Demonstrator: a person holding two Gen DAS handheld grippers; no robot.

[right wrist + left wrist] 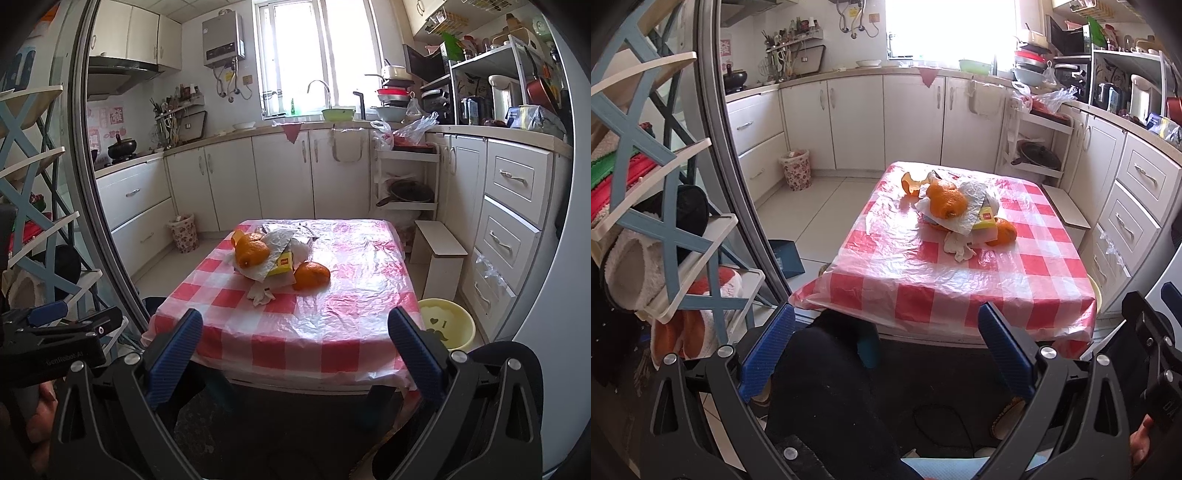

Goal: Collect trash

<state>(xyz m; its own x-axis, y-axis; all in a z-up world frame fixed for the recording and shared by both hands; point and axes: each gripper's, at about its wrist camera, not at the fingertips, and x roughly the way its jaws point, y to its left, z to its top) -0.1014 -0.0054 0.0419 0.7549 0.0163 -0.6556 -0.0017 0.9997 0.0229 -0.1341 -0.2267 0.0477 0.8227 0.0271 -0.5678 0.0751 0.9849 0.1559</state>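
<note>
A pile of trash lies on a small table covered by a red-and-white checked plastic cloth [923,273] [332,295]. The pile holds orange peel [945,201] [251,253], a second peel piece [1003,232] [312,275], a curled peel strip [911,184], crumpled white paper [960,247] [262,295], a silvery wrapper [971,206] [279,243] and a yellow box [984,218] [282,266]. My left gripper [886,332] is open, short of the table's near edge. My right gripper [295,336] is also open, over the near edge, nothing between its blue fingers [173,354].
A floral waste bin [796,168] [183,232] stands on the floor by the left cabinets. A yellow basin [447,323] sits on the floor right of the table, with a white stool [437,254] behind it. A shelf rack [665,192] stands at the left. White cabinets ring the room.
</note>
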